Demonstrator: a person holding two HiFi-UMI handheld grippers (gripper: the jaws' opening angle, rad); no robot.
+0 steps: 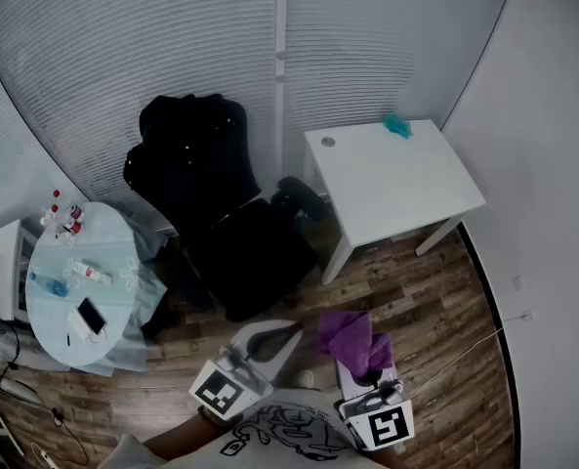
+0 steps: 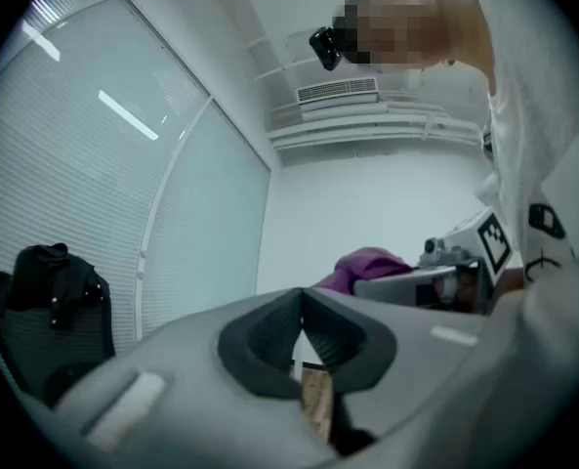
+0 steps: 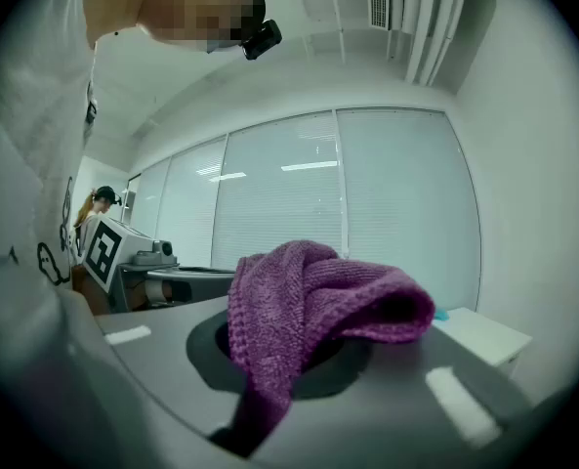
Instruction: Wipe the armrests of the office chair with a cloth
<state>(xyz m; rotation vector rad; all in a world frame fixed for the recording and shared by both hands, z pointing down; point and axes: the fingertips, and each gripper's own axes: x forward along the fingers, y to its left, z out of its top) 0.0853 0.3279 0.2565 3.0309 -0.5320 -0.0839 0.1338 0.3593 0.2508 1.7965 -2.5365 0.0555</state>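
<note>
Office chair [image 1: 240, 247] on wood floor [image 1: 435, 301], beside white desk [image 1: 392, 179] | right gripper [image 1: 359, 367] clenching purple cloth [image 1: 351, 338] | left gripper [image 1: 287, 332] apparently closed, empty

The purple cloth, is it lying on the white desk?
No, the purple cloth is clamped in the right tool, near the person and apart from the white desk.

The left gripper [image 1: 287, 332], at the head view's bottom centre, has its jaws together, empty. Just right of it, the right gripper [image 1: 365, 371] clamps a purple cloth [image 1: 348, 335].
</note>
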